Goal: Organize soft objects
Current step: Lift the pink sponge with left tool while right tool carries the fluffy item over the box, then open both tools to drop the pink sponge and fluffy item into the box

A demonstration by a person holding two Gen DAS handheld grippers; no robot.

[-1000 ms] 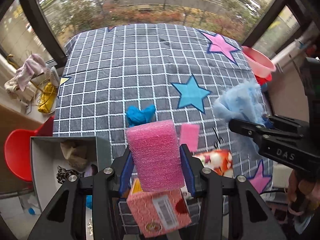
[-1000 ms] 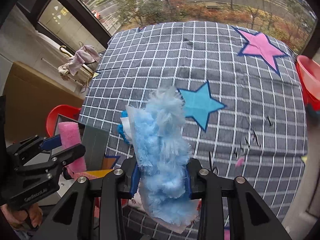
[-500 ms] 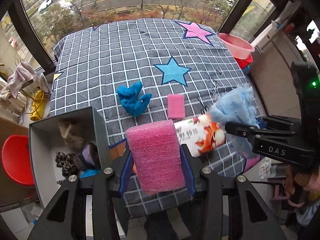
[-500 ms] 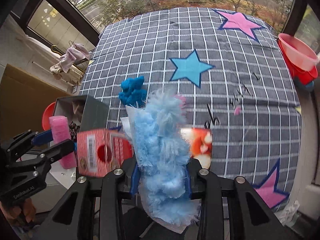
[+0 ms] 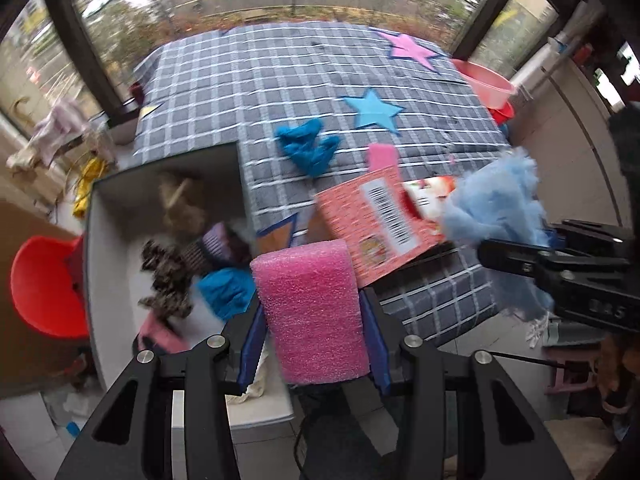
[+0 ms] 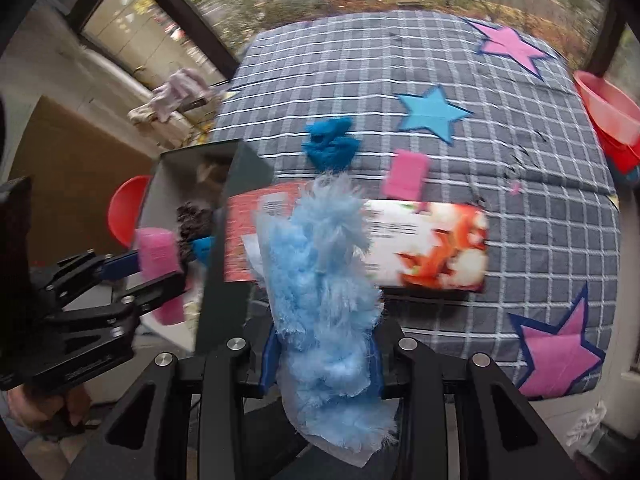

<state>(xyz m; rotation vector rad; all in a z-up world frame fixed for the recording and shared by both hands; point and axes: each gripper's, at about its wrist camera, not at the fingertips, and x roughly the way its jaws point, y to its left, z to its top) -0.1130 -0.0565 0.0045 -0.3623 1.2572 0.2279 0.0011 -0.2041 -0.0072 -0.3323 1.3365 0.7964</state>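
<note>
Left tongs (image 5: 316, 316) point steeply down, clamped on pink foam block (image 5: 314, 312), over the near edge of the grey box (image 5: 120, 200). Right tongs (image 6: 324, 344) beside them, away from box, angled down, gripping fluffy light-blue cloth (image 6: 324, 280).

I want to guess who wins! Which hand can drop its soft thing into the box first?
Left, probably. Its hand-held gripper holds the pink sponge beside the open box, while the right one holds the blue fluffy cloth over the blanket.

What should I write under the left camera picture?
Left gripper holds a pink sponge beside the grey box of soft things.
</note>
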